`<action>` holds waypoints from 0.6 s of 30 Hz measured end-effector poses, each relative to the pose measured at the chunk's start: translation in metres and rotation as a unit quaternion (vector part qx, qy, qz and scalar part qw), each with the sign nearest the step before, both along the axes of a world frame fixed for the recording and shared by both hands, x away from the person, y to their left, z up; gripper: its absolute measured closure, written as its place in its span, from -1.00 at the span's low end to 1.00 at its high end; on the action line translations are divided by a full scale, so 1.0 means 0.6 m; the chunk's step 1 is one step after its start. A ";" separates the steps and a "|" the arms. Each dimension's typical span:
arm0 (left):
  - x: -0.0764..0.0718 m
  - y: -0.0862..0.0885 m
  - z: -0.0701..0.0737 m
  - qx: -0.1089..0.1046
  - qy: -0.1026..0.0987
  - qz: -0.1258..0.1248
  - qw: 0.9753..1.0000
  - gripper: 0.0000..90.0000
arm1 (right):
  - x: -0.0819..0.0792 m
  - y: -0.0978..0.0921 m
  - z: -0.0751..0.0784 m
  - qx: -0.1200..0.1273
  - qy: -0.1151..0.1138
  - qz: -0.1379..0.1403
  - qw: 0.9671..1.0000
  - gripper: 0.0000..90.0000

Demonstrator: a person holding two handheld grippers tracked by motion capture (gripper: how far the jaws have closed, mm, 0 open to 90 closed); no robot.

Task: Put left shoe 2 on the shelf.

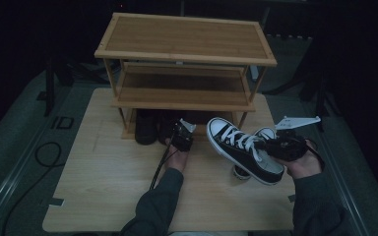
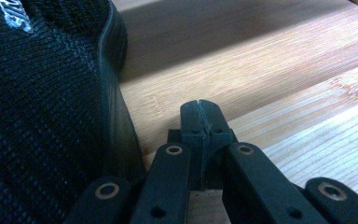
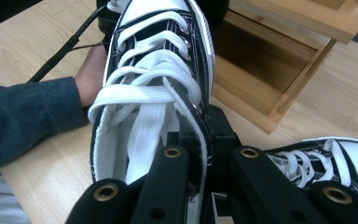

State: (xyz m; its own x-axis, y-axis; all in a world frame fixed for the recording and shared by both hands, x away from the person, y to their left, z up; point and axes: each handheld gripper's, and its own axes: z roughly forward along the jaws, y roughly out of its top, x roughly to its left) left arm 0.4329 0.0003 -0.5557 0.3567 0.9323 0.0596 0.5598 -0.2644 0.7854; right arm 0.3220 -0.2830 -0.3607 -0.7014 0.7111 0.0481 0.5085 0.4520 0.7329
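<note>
The right gripper (image 3: 204,154) is clamped on the side wall of a black-and-white sneaker (image 3: 156,88), one jaw inside the opening next to the tongue and the other outside the canvas. In the high view this gripper (image 1: 278,146) holds the sneaker (image 1: 241,147) lifted off the desk (image 1: 103,182), in front of the shoe rack (image 1: 184,54) and toward its right end, with the white toe cap pointing at the rack (the sole tilts down toward the person). A grey three-cornered plate stands out from the top of the gripper.

A second sneaker (image 1: 266,133) of the same kind lies on the desk beneath and behind the lifted one, just in front of the rack's right leg; the right gripper view shows its laces and white toe (image 3: 345,161) low at the right edge.

The left gripper (image 2: 200,121) has its jaws pressed together with nothing between them. It sits low over pale wood, just beside the heel of a dark knit shoe (image 2: 46,116). In the high view the left gripper (image 1: 181,135) reaches toward the bottom level of the rack, near its middle, where a pair of dark shoes (image 1: 147,129) stands under the lower shelf. Its cable trails back along the person's grey sleeve (image 1: 157,201).
</note>
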 end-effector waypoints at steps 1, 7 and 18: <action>0.000 0.000 0.000 0.001 -0.001 0.000 1.000 1.00 | 0.002 0.001 0.001 0.001 -0.001 0.000 1.000 0.95; 0.000 0.000 0.000 -0.001 -0.001 0.001 1.000 1.00 | 0.013 0.007 0.011 0.006 -0.005 0.000 1.000 0.95; 0.000 0.000 0.000 -0.001 0.001 -0.001 1.000 1.00 | 0.033 0.024 0.034 0.023 -0.018 0.001 1.000 0.95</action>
State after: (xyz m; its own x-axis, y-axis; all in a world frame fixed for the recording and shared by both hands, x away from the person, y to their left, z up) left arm 0.4329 0.0005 -0.5556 0.3578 0.9320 0.0572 0.5606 -0.2634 0.7851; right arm 0.3415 -0.2686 -0.3405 -0.7049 0.7072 0.0554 0.4809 0.4190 0.7702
